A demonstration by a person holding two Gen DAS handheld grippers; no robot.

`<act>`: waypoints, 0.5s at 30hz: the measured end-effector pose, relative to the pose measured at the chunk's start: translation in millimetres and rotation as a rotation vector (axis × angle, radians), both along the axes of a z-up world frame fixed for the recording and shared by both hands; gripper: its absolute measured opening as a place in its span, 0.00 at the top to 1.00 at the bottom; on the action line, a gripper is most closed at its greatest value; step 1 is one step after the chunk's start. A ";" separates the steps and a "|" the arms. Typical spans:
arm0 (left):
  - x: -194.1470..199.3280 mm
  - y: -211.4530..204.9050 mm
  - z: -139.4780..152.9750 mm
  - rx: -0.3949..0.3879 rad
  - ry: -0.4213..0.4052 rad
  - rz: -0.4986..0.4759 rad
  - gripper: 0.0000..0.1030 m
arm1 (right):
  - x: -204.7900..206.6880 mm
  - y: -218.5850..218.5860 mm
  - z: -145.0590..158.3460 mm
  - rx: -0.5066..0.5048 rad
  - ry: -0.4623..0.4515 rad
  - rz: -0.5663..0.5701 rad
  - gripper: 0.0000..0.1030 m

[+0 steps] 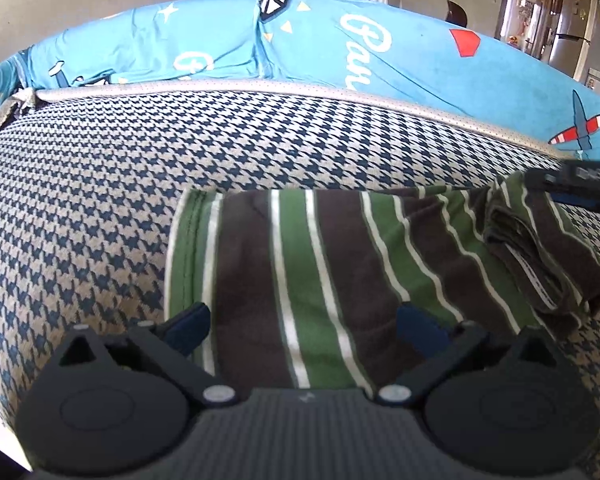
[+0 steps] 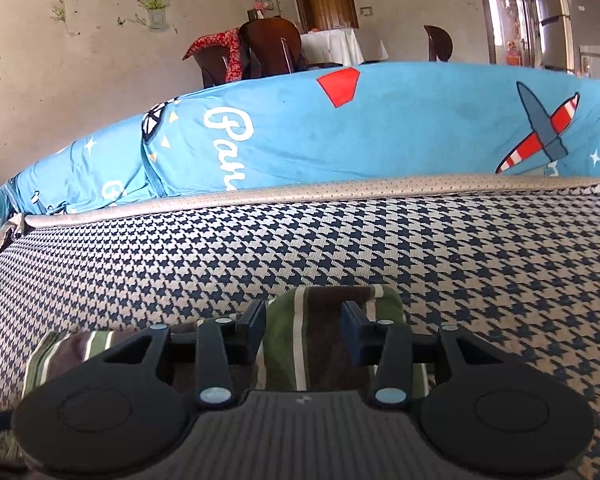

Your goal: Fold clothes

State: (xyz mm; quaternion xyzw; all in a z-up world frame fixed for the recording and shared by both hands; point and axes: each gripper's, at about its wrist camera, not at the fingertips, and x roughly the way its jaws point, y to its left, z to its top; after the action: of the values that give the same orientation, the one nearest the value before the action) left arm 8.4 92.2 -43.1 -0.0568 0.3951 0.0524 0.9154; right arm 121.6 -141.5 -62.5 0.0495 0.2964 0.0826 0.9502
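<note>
The striped garment [image 1: 320, 276], brown and green with thin white lines, lies folded on the houndstooth cushion [image 1: 100, 184] of a sofa in the left wrist view. Its left edge is straight and green; its right end is bunched into thicker layers. The left gripper [image 1: 302, 326] hovers low over the near part of the cloth, fingers [image 1: 190, 326] spread wide, one near the green edge and one over a brown band, gripping nothing. The right gripper [image 1: 580, 188] enters at the upper right, over the bunched end. Behind the cushion stands a blue printed backrest cover [image 1: 340, 44].

In the right wrist view, the right gripper [image 2: 304, 328] has its fingers [image 2: 256, 326] moderately parted, with a raised hump of the striped garment [image 2: 320, 320] between them; whether they touch the cloth cannot be told. The houndstooth cushion [image 2: 340, 240] stretches ahead to the blue printed backrest cover [image 2: 380, 132].
</note>
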 end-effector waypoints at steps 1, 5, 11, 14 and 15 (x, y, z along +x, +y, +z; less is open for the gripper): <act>-0.3 1.5 0.5 0.002 -0.003 0.009 0.00 | -5.9 0.5 0.8 -0.010 -0.001 0.005 0.59; -0.5 5.4 1.3 0.007 -0.005 0.030 0.00 | -26.7 1.7 0.0 -0.034 0.004 0.009 0.59; -0.8 6.9 1.0 0.027 -0.003 0.038 0.00 | -43.4 3.5 -5.2 -0.037 0.019 0.004 0.59; -1.9 8.2 0.0 0.031 0.002 0.040 0.00 | -46.5 6.6 -10.1 -0.060 0.030 -0.002 0.59; -1.4 8.6 0.1 0.033 0.003 0.040 0.00 | -47.1 7.5 -11.7 -0.066 0.034 -0.004 0.59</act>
State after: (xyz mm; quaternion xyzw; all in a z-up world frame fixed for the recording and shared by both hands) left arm 7.1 100.8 -43.0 -0.0496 0.3942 0.0774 0.9144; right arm 74.5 -134.0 -74.2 0.0200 0.3151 0.0701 0.9463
